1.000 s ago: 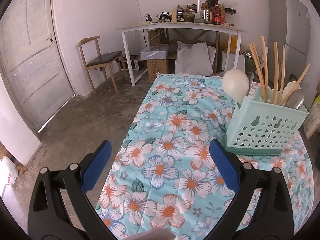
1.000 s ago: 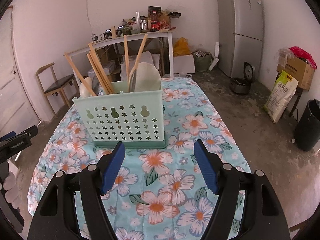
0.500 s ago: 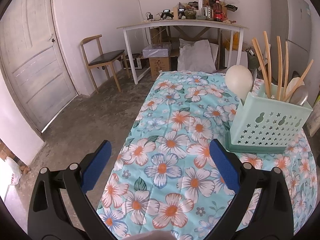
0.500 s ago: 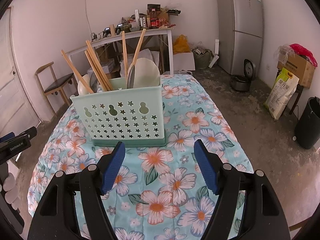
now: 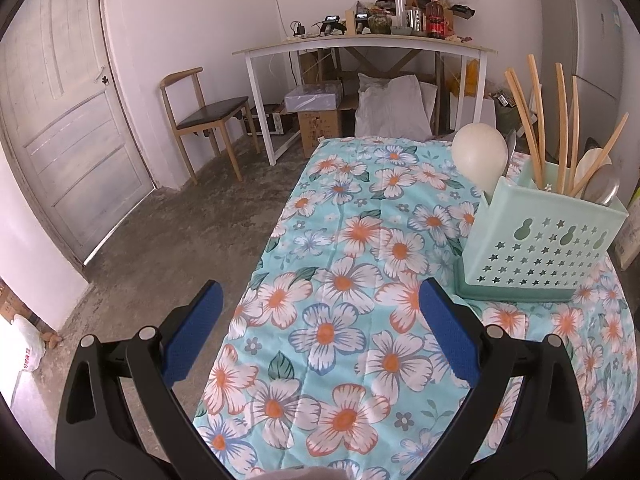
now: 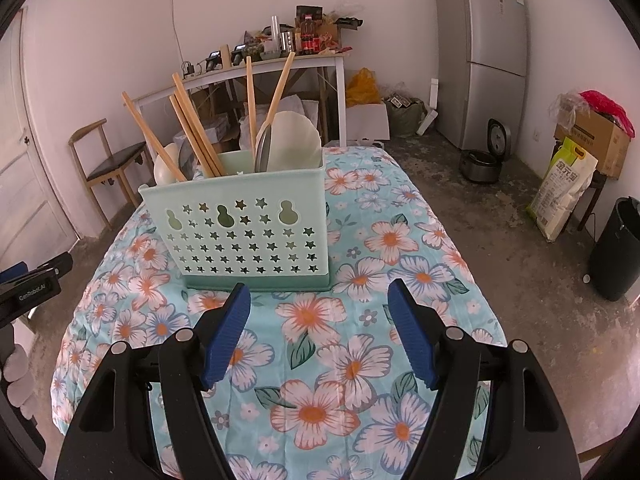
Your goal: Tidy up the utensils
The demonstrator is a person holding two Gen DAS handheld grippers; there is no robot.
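A mint-green utensil basket (image 6: 248, 232) (image 5: 540, 252) with star cut-outs stands upright on the flowered tablecloth (image 6: 328, 360). Several wooden chopsticks (image 6: 192, 136) (image 5: 536, 120), a cream ladle (image 5: 480, 156) and metal spoons (image 5: 604, 188) stick up out of it. My right gripper (image 6: 318, 300) hovers just in front of the basket, open, nothing between its blue pads. My left gripper (image 5: 318, 300) hangs over the table's near left edge, to the left of the basket, open and empty. The left gripper's black body (image 6: 32, 288) shows at the left edge of the right wrist view.
A white desk (image 5: 360, 46) piled with clutter stands at the back wall, boxes under it. A wooden chair (image 5: 200, 116) and a door (image 5: 60, 120) are at the left. On the right are a fridge (image 6: 484, 52), a rice cooker (image 6: 484, 156), sacks and a black bin (image 6: 616, 248).
In both views the basket has shifted slightly in the picture, a small drift of the cameras. Both grippers stay open and empty.
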